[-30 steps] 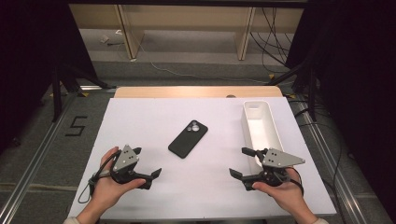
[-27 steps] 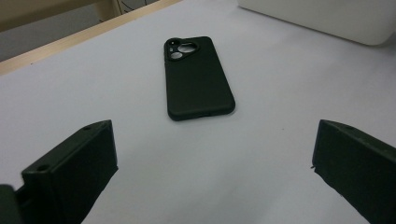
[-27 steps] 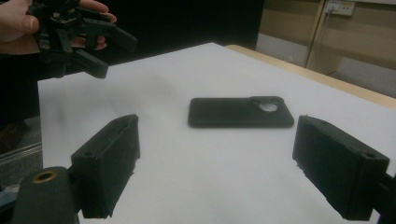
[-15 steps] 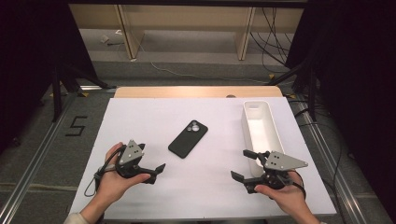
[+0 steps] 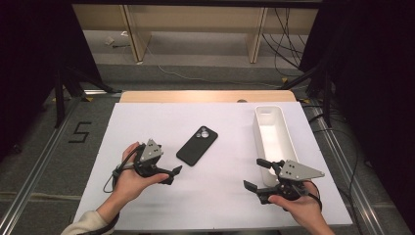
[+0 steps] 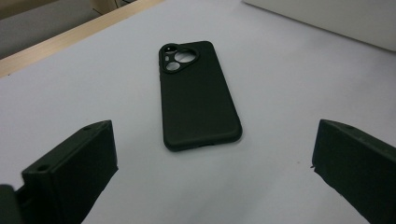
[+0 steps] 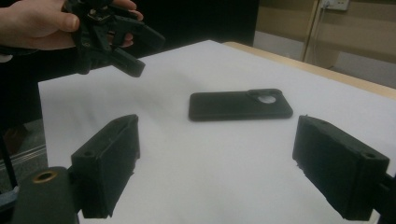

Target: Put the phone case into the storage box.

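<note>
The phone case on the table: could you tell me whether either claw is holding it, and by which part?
Nothing is held. The phone case lies flat on the table, apart from both the left claw and the right claw, whose jaws stand open.

the left gripper (image 5: 173, 174) has slid across the desk (image 5: 220, 196) from near its left edge toward the middle, closing in on the black phone case (image 5: 197, 145); its jaws stand apart.

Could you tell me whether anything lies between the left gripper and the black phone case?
Nothing visible does. In the left gripper view only bare white table lies between the open left gripper and the phone case.
</note>
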`<state>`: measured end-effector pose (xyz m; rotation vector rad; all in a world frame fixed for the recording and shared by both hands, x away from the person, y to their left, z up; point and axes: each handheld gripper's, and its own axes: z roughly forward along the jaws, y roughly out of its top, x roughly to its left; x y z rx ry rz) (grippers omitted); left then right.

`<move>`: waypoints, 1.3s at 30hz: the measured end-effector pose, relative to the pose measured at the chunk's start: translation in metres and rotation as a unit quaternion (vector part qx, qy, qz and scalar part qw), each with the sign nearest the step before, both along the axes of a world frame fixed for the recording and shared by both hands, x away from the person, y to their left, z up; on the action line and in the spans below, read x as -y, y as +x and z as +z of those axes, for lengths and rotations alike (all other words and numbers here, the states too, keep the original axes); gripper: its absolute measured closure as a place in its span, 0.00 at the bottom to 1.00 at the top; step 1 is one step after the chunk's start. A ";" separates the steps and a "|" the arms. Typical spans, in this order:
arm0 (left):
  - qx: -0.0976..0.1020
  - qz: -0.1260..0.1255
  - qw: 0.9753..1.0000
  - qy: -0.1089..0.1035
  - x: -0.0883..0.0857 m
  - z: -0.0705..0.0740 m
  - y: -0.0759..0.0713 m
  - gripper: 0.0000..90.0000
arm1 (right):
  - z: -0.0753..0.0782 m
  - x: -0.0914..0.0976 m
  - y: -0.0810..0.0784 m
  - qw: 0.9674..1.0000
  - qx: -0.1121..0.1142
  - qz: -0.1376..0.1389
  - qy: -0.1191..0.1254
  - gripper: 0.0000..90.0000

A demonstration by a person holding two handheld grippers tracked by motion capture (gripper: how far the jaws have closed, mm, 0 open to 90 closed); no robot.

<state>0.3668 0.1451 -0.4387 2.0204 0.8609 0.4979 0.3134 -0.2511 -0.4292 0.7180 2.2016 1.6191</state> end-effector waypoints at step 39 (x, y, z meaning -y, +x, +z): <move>-0.095 0.013 0.993 0.073 0.061 -0.039 0.087 0.00 | -0.002 -0.002 -0.001 1.000 -0.005 0.004 0.004 0.18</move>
